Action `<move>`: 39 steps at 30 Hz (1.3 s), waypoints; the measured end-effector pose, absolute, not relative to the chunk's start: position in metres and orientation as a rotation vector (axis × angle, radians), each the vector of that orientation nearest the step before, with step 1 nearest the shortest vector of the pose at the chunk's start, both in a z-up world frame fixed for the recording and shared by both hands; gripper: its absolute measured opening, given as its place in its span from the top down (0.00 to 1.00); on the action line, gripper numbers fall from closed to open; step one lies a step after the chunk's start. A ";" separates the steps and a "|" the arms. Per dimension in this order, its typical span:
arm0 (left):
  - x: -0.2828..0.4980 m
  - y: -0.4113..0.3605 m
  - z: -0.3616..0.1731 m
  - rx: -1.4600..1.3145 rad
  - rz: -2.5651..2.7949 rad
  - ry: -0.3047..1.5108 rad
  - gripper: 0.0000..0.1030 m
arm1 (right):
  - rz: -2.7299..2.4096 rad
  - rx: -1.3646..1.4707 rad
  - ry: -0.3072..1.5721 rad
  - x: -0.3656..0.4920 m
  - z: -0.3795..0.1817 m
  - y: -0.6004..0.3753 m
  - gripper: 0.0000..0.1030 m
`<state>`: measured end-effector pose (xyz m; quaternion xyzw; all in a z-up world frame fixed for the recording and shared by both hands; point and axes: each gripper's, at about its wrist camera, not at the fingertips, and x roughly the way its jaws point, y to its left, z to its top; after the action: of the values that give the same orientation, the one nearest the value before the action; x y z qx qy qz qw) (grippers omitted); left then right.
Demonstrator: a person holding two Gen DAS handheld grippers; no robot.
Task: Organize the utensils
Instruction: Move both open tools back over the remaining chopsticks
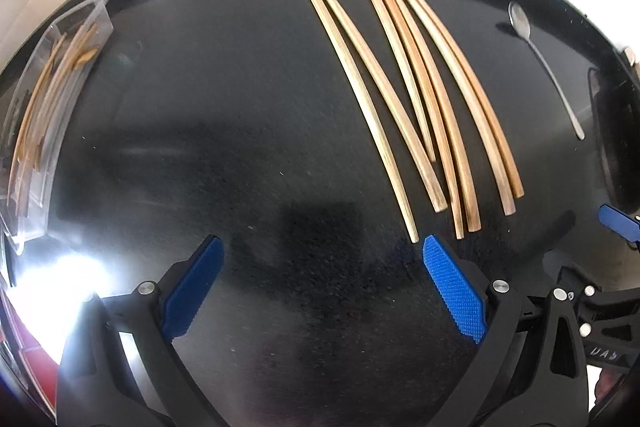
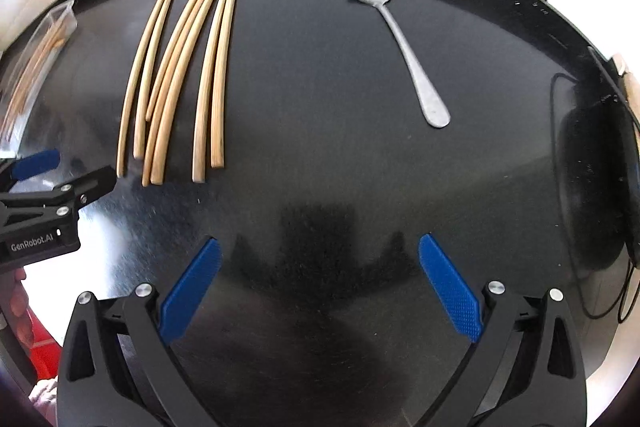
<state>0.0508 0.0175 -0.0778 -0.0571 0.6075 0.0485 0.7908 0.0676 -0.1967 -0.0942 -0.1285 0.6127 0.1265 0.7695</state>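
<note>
Blue-padded fingers of the left gripper [image 1: 320, 247] stand wide apart and empty at the bottom of its view, above a black tabletop [image 1: 220, 127]. Just past its right finger lie loose wooden chopsticks [image 1: 400, 87], fanned from centre to upper middle. A clear plastic bin [image 1: 44, 107] at the left edge holds more chopsticks. The right gripper [image 2: 320, 247] is likewise spread and empty. A metal spoon [image 2: 400, 39] lies in the upper right of its view, well apart from the chopsticks.
</note>
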 end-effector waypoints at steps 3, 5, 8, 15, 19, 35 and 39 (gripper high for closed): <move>0.055 0.014 -0.083 -0.108 0.106 1.328 0.06 | 0.285 -0.317 1.348 0.067 -0.106 -0.193 0.07; 0.058 0.014 -0.083 -0.109 0.110 1.316 0.05 | 0.303 -0.286 1.344 0.070 -0.109 -0.194 0.06; 0.065 0.012 -0.082 -0.111 0.115 1.309 0.05 | 0.310 -0.289 1.335 0.078 -0.111 -0.192 0.06; 0.080 0.013 -0.080 -0.103 0.108 1.305 0.05 | 0.318 -0.291 1.328 0.091 -0.109 -0.184 0.06; 0.089 0.021 -0.078 -0.105 0.115 1.288 0.05 | 0.331 -0.299 1.320 0.096 -0.111 -0.176 0.05; 0.153 0.071 -0.070 -0.118 0.135 1.248 0.05 | 0.310 -0.269 1.286 0.136 -0.109 -0.149 0.05; 0.162 0.066 -0.067 -0.104 0.119 1.248 0.05 | 0.306 -0.261 1.271 0.137 -0.104 -0.149 0.05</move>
<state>0.1617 0.0665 -0.0671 -0.0487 0.5837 0.0558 0.8086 0.1369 -0.1487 -0.1044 -0.1212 0.5894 0.1419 0.7860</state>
